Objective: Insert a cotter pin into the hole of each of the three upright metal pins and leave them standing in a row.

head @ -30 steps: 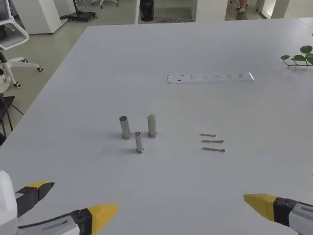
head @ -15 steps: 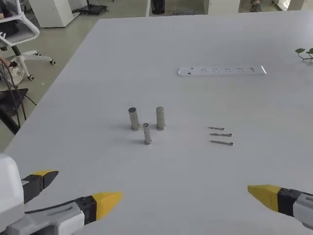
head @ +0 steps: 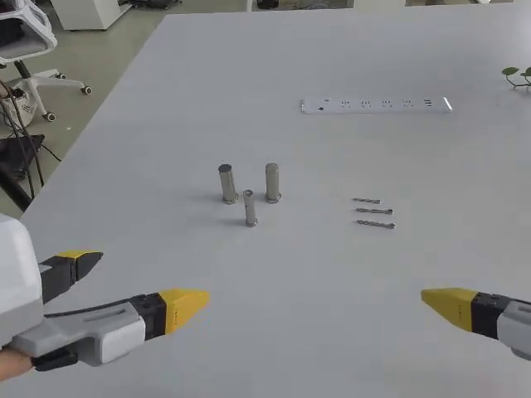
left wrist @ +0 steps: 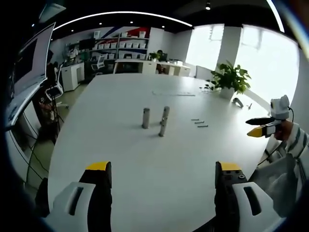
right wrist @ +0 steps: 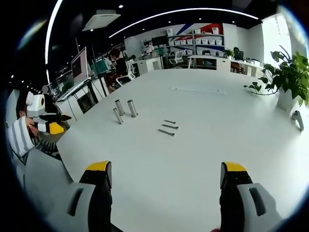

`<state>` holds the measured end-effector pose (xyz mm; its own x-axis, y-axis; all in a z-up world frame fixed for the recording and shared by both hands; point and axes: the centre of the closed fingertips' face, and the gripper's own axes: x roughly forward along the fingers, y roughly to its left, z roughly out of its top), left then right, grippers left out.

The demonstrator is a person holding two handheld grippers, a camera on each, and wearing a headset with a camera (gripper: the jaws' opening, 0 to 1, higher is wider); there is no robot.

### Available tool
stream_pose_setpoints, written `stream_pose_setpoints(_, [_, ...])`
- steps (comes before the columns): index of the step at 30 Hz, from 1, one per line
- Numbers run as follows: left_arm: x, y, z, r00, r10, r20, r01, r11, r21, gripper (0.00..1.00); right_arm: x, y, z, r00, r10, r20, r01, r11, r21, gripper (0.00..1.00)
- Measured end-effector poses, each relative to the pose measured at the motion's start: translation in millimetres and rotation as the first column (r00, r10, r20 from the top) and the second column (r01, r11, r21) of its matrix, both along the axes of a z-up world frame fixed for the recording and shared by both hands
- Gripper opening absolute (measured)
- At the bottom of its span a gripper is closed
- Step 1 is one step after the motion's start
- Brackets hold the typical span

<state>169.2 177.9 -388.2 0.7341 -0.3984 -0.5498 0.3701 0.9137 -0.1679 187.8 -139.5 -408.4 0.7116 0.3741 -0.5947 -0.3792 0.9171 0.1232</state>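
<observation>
The left claw [left wrist: 162,166] and right claw [right wrist: 166,169] are both spread apart and empty, so reach the right claw slowly forward to the cotter pins [head: 369,212], with the metal pins [head: 249,195] standing ahead of the left claw.

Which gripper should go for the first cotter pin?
Probably right. The right gripper is open and on the cotter pins' side; the left gripper, also open, sits nearer the upright pins.

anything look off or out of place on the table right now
Nothing is spilled or damaged. The only oddity: the three metal pins stand upright in a triangle rather than a row, with the front pin set forward of the other two. The cotter pins lie apart to their right.
</observation>
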Motion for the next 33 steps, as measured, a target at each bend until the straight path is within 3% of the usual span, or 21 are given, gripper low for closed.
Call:
stream_pose_setpoints(9, [14.3,-7.2,-4.3,0.999,-0.039,0.005,0.039,0.999,0.031,0.84,-1.5,-1.4,4.0,1.000,-0.005,0.001,0.005,1.000,-0.015,0.92])
stream_pose_setpoints(20, [30.7,-16.8,-7.5,0.996,-0.090,0.009,0.090,0.995,0.031,0.80,-1.3,-5.1,8.1,1.000,-0.018,-0.002,0.018,0.999,-0.036,0.91])
stream_pose_setpoints(33, [60.7,-28.0,-2.9,0.987,-0.157,0.036,0.155,0.986,0.054,0.70,-4.0,-7.6,6.3,0.999,-0.034,-0.012,0.033,0.998,-0.057,0.91])
